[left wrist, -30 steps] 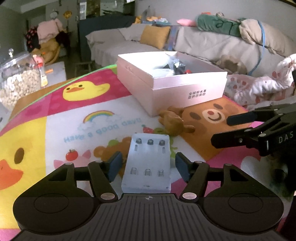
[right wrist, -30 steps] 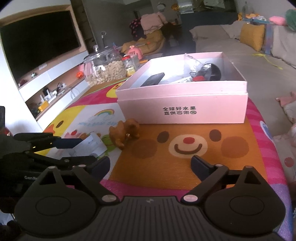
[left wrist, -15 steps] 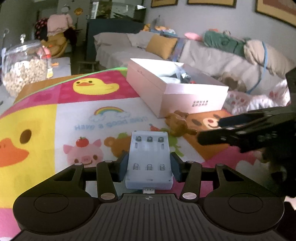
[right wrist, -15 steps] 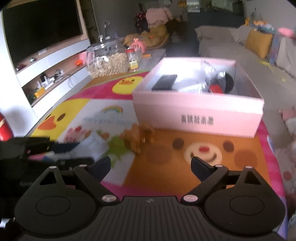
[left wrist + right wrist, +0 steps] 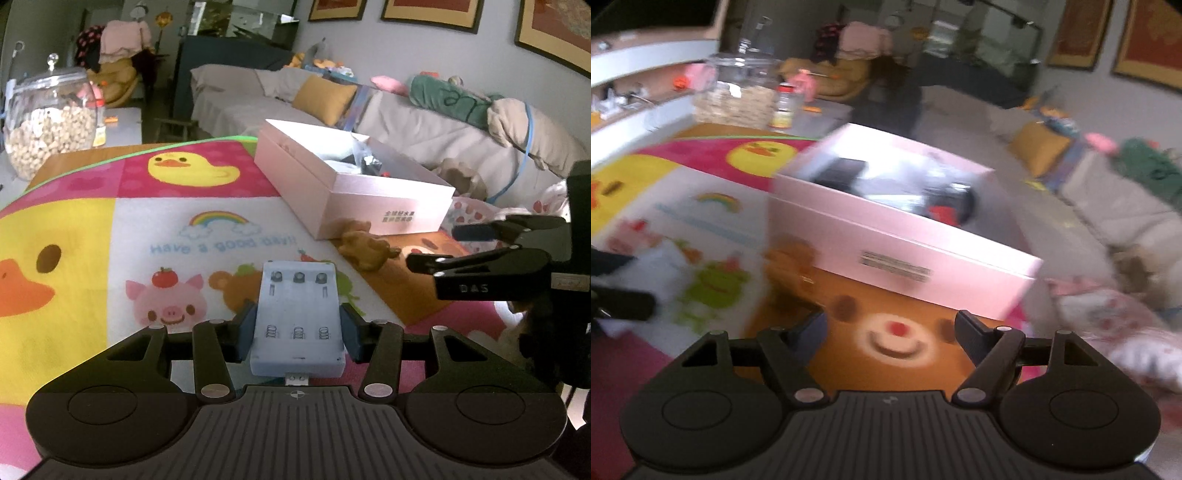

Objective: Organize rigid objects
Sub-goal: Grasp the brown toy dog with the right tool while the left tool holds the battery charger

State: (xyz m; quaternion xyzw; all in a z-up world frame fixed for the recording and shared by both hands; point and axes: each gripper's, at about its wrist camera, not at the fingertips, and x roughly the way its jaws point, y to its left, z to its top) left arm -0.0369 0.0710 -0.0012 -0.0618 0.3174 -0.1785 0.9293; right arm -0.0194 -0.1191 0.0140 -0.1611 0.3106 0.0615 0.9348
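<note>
Two claws work here: our left claw [image 5: 298, 334] grips the battery charger [image 5: 298, 321]; we lift it level toward the pink box [image 5: 354, 188], right claw [image 5: 890, 332] half-open, empty, its jaws just narrowing.

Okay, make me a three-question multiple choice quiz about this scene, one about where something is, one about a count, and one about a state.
1. Where is the brown toy animal?
A. Inside the pink box
B. On the mat, right beside the pink box
C. On the sofa

2. How many battery slots does the white battery charger have?
A. Two
B. Three
C. Five

3. What is the left gripper doing?
A. Clamped on the charger
B. Open with nothing in it
C. Gripping the glass jar

Answers:
1 B, it lies on the play mat against the wall of the pink box.
2 B, three springs and three contacts show.
3 A, both pads press the charger's sides.
</note>
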